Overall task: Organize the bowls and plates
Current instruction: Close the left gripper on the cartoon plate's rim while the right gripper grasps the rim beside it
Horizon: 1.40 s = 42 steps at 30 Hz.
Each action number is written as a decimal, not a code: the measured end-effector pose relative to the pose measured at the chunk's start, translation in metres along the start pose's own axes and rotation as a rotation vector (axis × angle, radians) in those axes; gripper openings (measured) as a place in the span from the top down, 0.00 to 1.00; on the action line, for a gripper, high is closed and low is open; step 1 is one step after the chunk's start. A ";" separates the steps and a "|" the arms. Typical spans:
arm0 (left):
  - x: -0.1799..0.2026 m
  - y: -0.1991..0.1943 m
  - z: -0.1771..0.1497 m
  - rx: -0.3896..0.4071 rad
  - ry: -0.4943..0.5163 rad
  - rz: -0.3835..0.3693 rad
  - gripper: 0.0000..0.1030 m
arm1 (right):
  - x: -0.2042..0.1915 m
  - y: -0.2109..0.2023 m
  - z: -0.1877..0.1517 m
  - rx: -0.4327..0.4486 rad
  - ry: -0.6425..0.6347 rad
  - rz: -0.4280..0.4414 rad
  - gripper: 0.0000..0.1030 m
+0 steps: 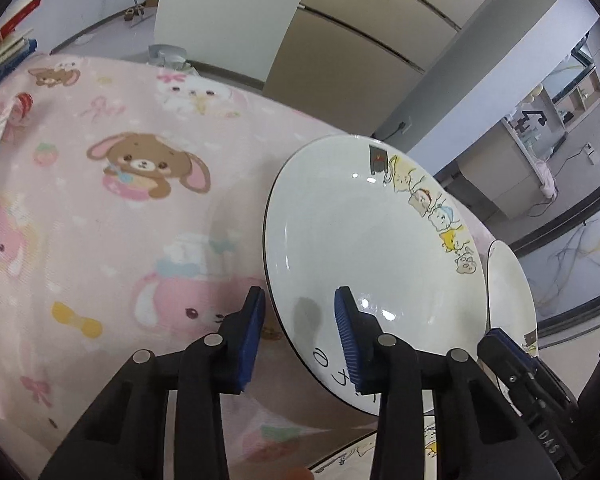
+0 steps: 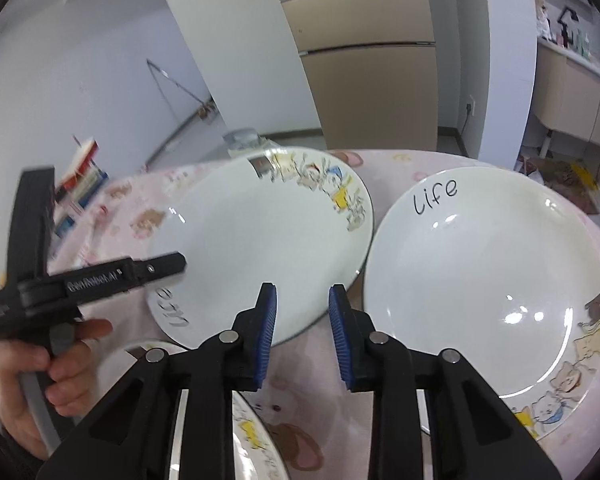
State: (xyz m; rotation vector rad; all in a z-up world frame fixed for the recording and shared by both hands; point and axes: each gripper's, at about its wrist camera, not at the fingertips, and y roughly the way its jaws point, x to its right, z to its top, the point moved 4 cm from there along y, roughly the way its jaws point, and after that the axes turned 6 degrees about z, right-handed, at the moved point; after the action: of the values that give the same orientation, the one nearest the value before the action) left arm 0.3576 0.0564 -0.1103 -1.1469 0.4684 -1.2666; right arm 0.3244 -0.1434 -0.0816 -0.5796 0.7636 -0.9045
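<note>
l gripper (image 1: pixel 300 336) fingers wide – plate (image 1: pixel 372 240) rim between; r gripper (image 2: pixel 302 336) wide, holding nothing.

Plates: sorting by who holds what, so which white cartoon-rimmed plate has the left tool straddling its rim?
The left white cartoon-rimmed plate, tilted, with the left tool astride its near rim; the right plate is untouched.

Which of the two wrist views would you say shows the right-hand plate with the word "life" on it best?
The right wrist view: the right-hand plate lies almost whole and face-on, with "life" and the cartoon animals readable. The left wrist view shows only an edge-on sliver of it, behind the left plate that the open left gripper straddles.
</note>
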 end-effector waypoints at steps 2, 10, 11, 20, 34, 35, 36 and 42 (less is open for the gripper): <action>0.001 0.000 0.000 0.003 0.010 0.005 0.65 | 0.002 0.001 0.000 -0.010 -0.005 -0.019 0.75; -0.003 0.002 -0.001 0.005 -0.043 -0.026 0.73 | 0.011 0.006 -0.002 0.003 0.062 0.019 0.71; -0.004 0.002 -0.001 0.004 -0.044 -0.028 0.73 | 0.011 0.006 -0.002 0.005 0.064 0.018 0.70; 0.000 0.003 -0.002 0.010 -0.038 -0.033 0.73 | -0.004 0.012 -0.001 0.020 0.033 0.009 0.38; -0.008 -0.005 -0.003 0.056 -0.084 0.022 0.87 | -0.001 0.013 -0.002 0.007 0.058 0.053 0.57; -0.010 -0.006 -0.003 0.062 -0.093 0.024 0.88 | -0.001 0.012 -0.002 0.004 0.062 0.068 0.58; -0.013 -0.007 -0.002 0.067 -0.107 0.026 0.89 | -0.001 0.012 -0.003 -0.003 0.064 0.090 0.58; -0.018 -0.011 0.002 0.087 -0.142 0.033 0.91 | -0.006 0.002 0.003 -0.041 -0.014 0.138 0.72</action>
State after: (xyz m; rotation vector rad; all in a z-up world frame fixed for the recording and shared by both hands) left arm 0.3483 0.0751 -0.1053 -1.1421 0.3226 -1.1571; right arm 0.3256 -0.1371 -0.0791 -0.5616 0.8012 -0.7583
